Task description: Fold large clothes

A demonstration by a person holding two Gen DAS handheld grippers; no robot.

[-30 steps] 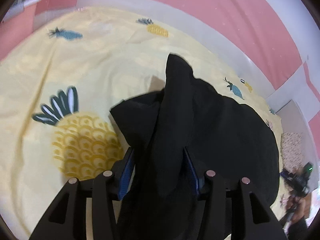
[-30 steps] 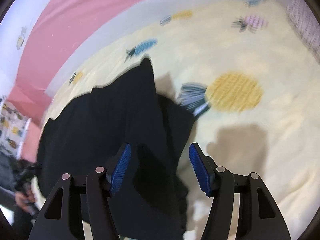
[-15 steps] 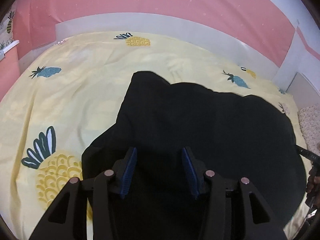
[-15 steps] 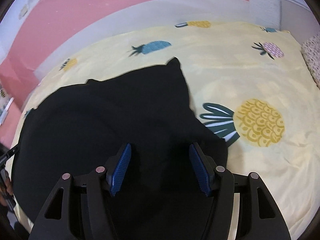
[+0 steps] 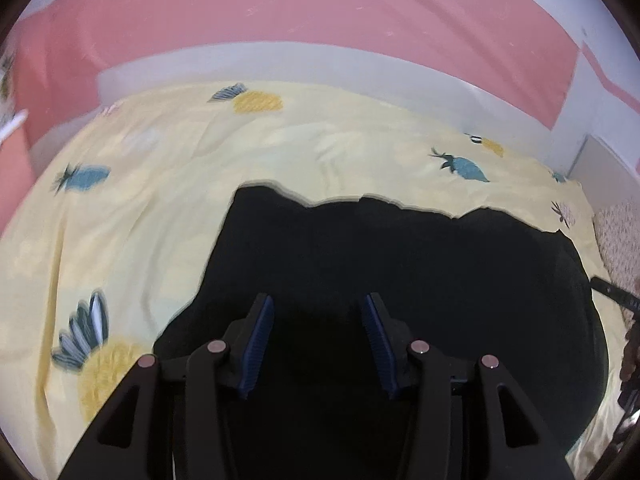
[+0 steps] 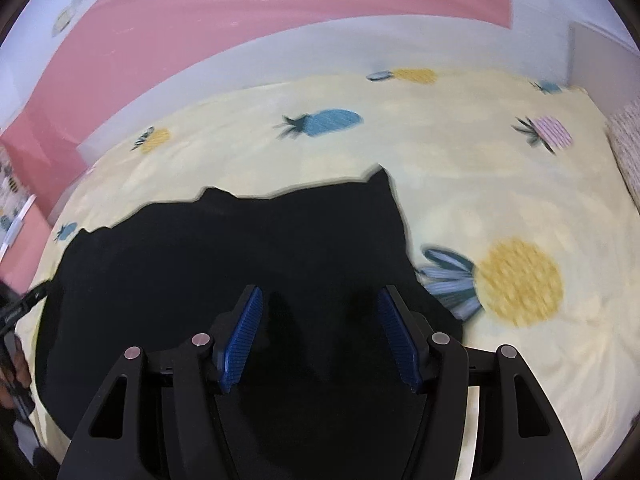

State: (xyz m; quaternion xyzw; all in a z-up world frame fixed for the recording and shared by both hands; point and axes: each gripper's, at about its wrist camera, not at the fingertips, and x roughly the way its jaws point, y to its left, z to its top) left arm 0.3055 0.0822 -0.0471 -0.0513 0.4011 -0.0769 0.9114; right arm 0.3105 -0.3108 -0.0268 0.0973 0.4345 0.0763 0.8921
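Observation:
A large black garment (image 5: 400,272) lies spread flat on a yellow pineapple-print bedsheet (image 5: 160,184). It also shows in the right wrist view (image 6: 240,260). My left gripper (image 5: 318,312) is open and empty, hovering over the garment's near left part. My right gripper (image 6: 320,300) is open and empty over the garment's near right part. The garment's far edge is uneven with small peaks.
A pink and white wall (image 5: 320,20) borders the bed's far side. A patterned pillow (image 5: 618,240) lies at the right edge. The other gripper's tip (image 5: 612,290) shows at the far right, and in the right wrist view (image 6: 24,304) at the left.
One second ago my left gripper held bunched black cloth raised; it has let go. The garment now lies spread flat, and both grippers have drawn back over its near edge.

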